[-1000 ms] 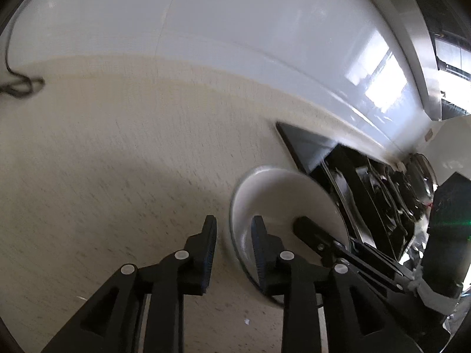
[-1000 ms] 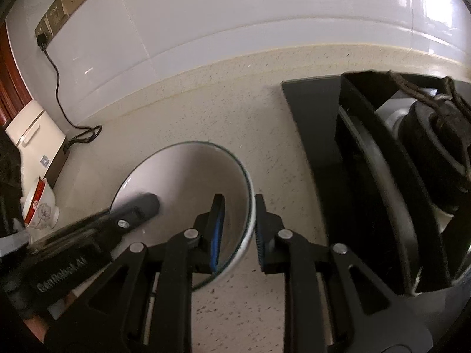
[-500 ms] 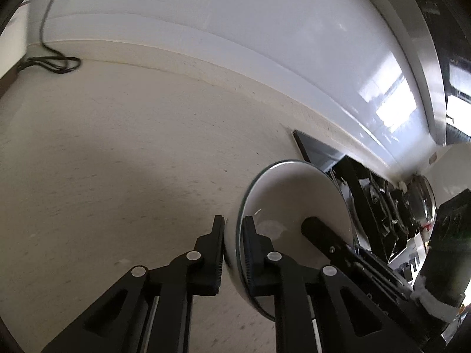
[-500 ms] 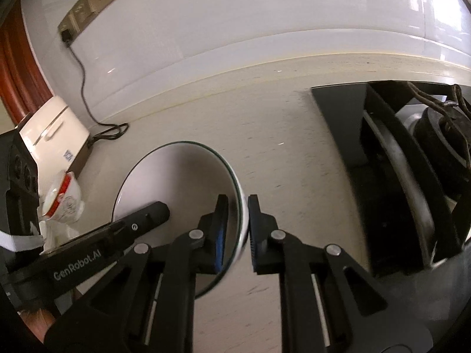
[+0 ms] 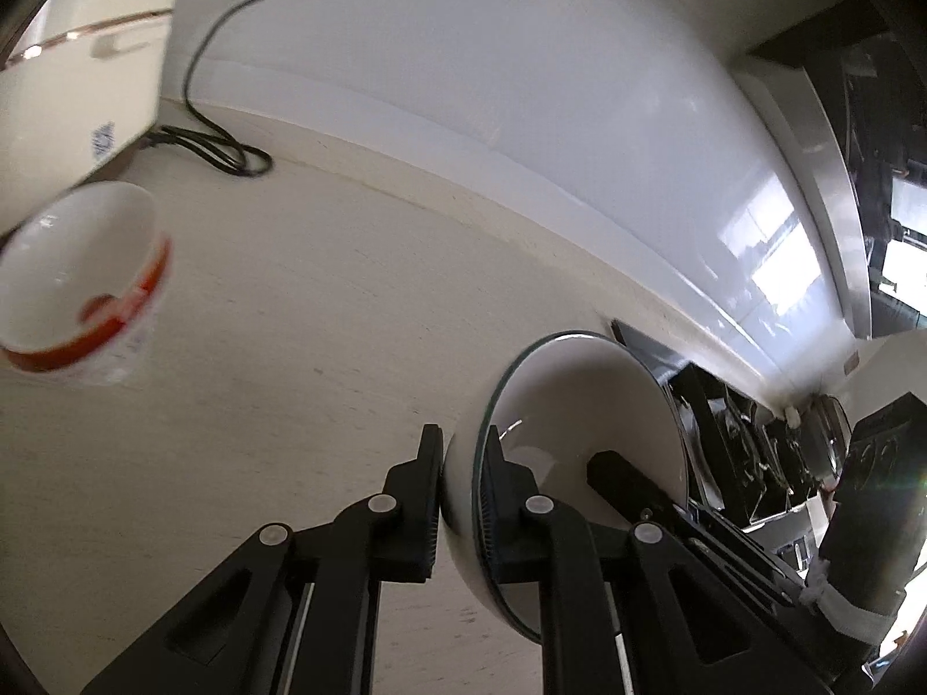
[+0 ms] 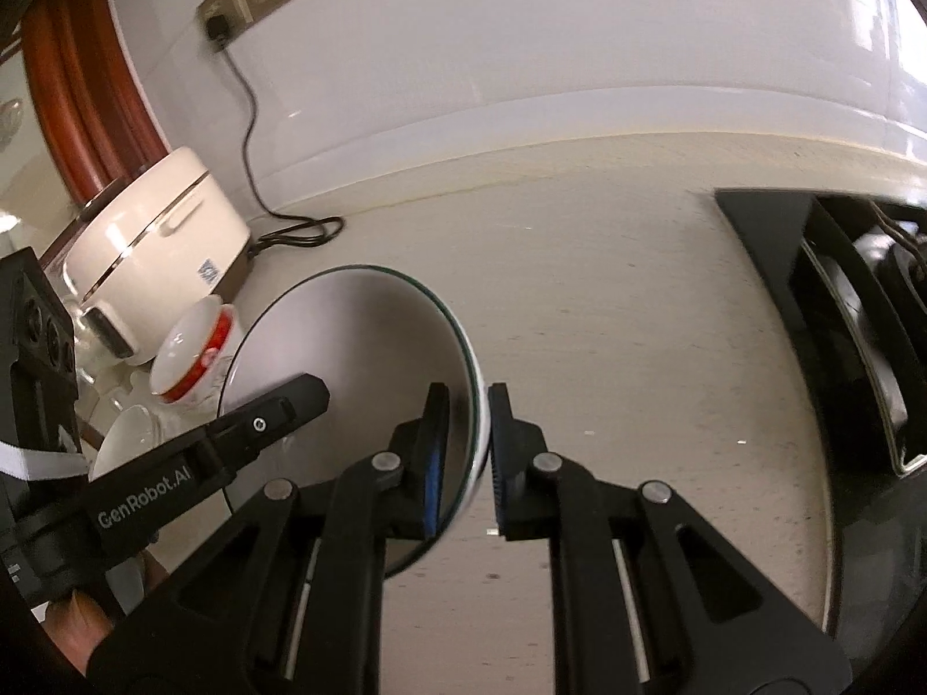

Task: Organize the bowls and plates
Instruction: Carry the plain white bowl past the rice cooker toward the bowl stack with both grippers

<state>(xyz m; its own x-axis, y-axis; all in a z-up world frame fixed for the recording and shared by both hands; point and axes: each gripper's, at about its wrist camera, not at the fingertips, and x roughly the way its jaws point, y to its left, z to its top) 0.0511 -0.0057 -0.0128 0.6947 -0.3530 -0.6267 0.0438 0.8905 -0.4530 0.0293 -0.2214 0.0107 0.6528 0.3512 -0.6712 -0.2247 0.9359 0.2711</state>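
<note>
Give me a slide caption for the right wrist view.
Both claws clamp opposite rims of a green-rimmed white bowl above the counter, red-banded bowl waiting left.

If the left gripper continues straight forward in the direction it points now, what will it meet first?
Beyond the white green-rimmed bowl clamped in the left gripper, the line runs over bare beige countertop to the white wall backsplash. The backsplash is probably first, though depth is unclear.
</note>
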